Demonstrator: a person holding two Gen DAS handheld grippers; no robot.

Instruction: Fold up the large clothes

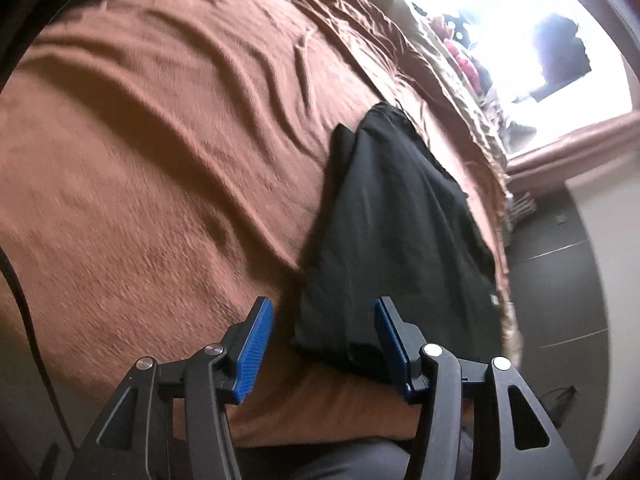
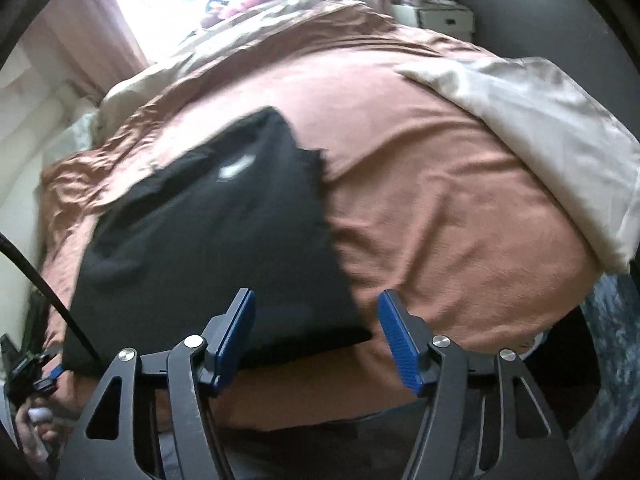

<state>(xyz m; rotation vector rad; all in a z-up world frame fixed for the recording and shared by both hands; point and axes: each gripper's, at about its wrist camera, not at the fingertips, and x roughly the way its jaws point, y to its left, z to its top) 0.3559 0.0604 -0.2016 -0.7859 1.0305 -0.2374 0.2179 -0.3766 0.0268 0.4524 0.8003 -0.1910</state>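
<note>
A black garment [image 1: 392, 232] lies folded into a long flat shape on the brown bedspread [image 1: 160, 160], near the bed's edge. It also shows in the right wrist view [image 2: 208, 232], with a small white label on it. My left gripper [image 1: 324, 320] is open and empty, with the garment's near corner between its blue pads, apart from them. My right gripper [image 2: 316, 312] is open and empty above the garment's near right corner. The left gripper [image 2: 44, 376] also shows at the far left of the right wrist view, at the garment's left corner.
A cream pillow [image 2: 540, 128] lies at the right of the bed. Rumpled beige bedding [image 2: 240, 28] and a bright window sit at the far end. A white bedside unit [image 2: 444, 18] stands beyond. Dark floor [image 1: 560, 280] runs beside the bed edge.
</note>
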